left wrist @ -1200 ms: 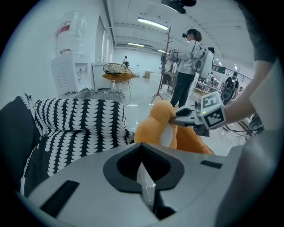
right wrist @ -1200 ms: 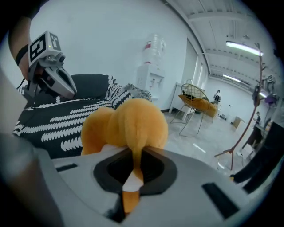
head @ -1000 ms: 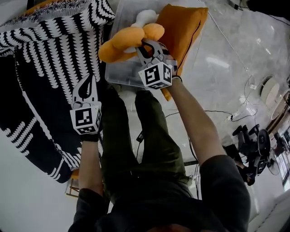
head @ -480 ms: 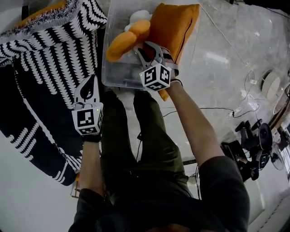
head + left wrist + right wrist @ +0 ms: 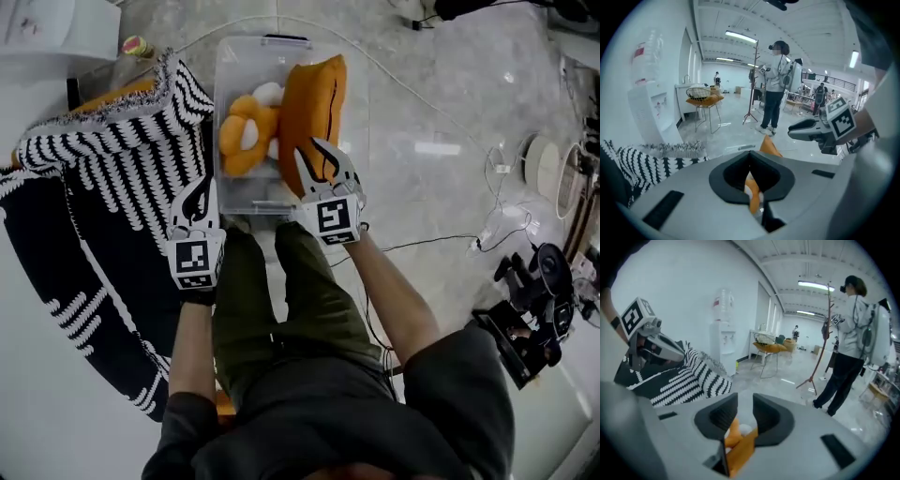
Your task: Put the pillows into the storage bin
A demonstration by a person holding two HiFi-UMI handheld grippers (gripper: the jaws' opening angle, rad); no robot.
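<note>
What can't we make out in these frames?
- Storage bin floor, head view: covered by paw pillow and orange pillow.
- Striped textile, head view: cut off at left edge; pillow or blanket unclear.
- Small object, head view: too small to identify.

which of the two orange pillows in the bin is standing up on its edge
The plain rectangular orange cushion, upright at the storage bin's right side. The paw-shaped pillow with white pads lies beside it on the left.
</note>
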